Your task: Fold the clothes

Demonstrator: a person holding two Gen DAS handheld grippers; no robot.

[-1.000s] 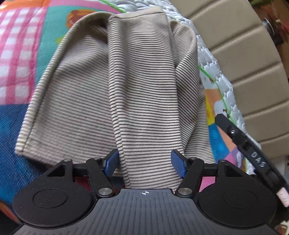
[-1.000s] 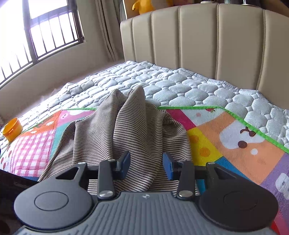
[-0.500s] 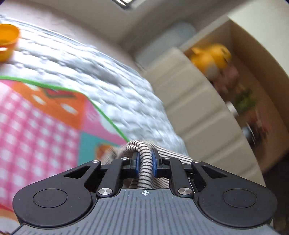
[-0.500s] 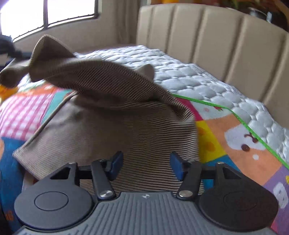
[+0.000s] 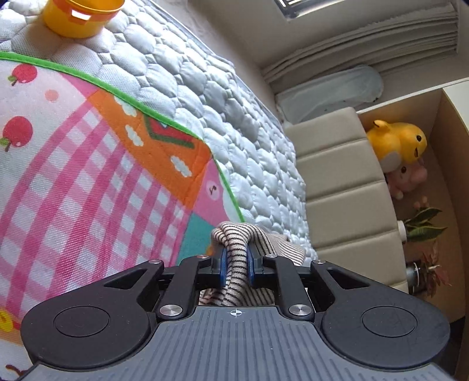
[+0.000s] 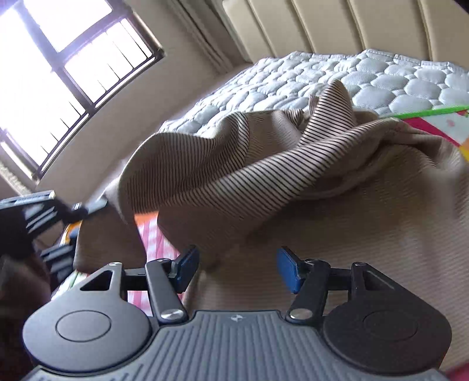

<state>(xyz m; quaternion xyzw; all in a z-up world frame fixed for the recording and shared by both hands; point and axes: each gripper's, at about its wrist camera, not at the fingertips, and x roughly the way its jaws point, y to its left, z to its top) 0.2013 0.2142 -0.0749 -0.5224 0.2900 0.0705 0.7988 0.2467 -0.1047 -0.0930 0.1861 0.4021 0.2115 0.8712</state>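
Striped garment [image 6: 293, 181] fills centre and right of right wrist view, lying on the patterned play mat [image 5: 73, 181] over the quilted mattress [image 5: 234, 123]; one fold of it is lifted, running to left of frame. Left gripper [image 5: 236, 263] jaws pinched tight on a bunched ridge of the striped cloth, bottom centre of left wrist view. Right gripper [image 6: 234, 265] jaws stand apart, nothing between the pads, flat cloth just beyond them.

Step looks like carrying the lifted flap across to make a fold. To do well: keep the pinch firm, carry the flap over the flat part so edges line up, use the free gripper to hold the base layer down so it doesn't drag, lower before releasing.

Counts: one garment, two grippers, one orange cup [image 5: 79, 14] upper left, two plush toys [image 5: 395, 146] at right, one window [image 6: 58, 73].
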